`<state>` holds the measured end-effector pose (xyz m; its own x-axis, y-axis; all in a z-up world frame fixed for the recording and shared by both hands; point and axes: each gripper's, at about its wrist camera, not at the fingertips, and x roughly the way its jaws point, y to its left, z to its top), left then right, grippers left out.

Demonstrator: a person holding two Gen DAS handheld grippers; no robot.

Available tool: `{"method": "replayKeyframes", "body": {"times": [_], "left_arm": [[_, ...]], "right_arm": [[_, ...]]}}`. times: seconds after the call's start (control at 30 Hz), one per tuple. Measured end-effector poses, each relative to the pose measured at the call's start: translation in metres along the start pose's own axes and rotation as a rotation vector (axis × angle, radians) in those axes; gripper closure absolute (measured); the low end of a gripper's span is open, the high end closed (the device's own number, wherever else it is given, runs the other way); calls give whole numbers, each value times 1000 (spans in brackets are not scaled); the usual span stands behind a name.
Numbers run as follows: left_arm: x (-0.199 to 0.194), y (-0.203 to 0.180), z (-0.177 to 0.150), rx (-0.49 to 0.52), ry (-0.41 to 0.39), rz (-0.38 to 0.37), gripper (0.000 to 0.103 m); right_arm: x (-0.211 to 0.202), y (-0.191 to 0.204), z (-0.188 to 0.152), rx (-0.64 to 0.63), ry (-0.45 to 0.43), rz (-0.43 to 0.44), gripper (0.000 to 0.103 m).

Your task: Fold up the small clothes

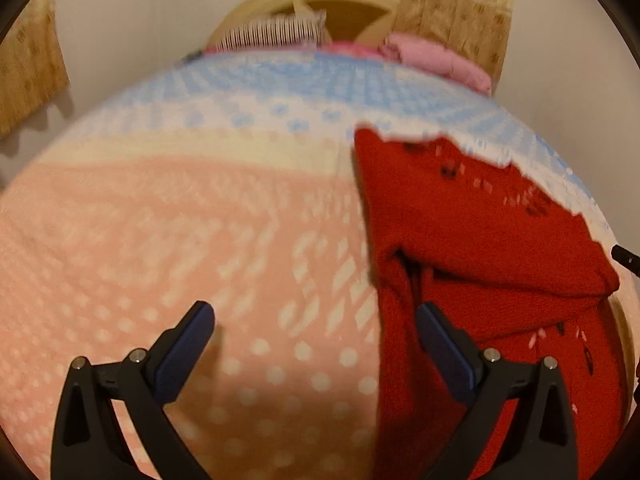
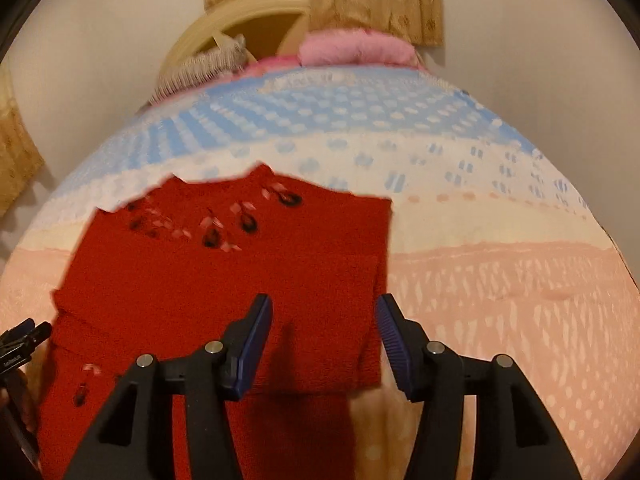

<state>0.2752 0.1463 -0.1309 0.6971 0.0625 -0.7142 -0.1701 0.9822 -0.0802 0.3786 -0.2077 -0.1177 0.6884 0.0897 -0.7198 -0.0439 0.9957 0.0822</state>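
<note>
Your red knitted garment point(image 2: 224, 280) lies partly folded on the patterned bedspread point(image 2: 500, 300), its long axis running from the bottom of the frame up toward the blue band. In the right wrist view it fills the lower left and centre, and its straight side edge runs up the frame just inside the right-hand finger. Your right gripper point(image 2: 324, 336) hovers over that edge with its jaws wide apart and nothing between them, so it looks to be the nearer one for the next grasp.

In the left wrist view the garment point(image 1: 472, 232) sits in the right half of the frame, with a folded flap lying across it. Your left gripper point(image 1: 316, 340) is also wide open and holds nothing; its left finger is over bare bedspread point(image 1: 160, 240), its right finger over the garment's near edge. The cloth lies to the right of that gripper, so I judge you would have to shift it rightward to take hold.

Pink clothes point(image 2: 356, 50) wait at the top of the frame.
</note>
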Motion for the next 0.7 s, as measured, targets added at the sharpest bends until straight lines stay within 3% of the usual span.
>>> {"method": "replayKeyframes", "body": {"times": [0.13, 0.23, 0.33, 0.43, 0.5, 0.6, 0.63, 0.7], "left_arm": [[-11, -14, 20, 13, -66, -13, 0], [11, -28, 24, 54, -27, 25, 0], [46, -34, 14, 119, 62, 139, 0], [53, -13, 14, 22, 107, 80, 0], [60, -6, 11, -11, 146, 66, 0], [56, -6, 10, -17, 136, 63, 0], [56, -9, 9, -6, 131, 72, 0], [55, -10, 9, -4, 128, 74, 0]], "right_arm": [[-5, 19, 5, -30, -14, 141, 48], [16, 40, -2, -48, 60, 157, 48], [40, 54, -23, -62, 174, 207, 47], [29, 71, -35, -179, 121, 158, 47], [18, 69, -30, -171, 80, 166, 47], [8, 57, -18, -123, 21, 148, 46], [13, 54, -17, -114, 37, 133, 46], [39, 48, -24, -102, 170, 125, 44]]}}
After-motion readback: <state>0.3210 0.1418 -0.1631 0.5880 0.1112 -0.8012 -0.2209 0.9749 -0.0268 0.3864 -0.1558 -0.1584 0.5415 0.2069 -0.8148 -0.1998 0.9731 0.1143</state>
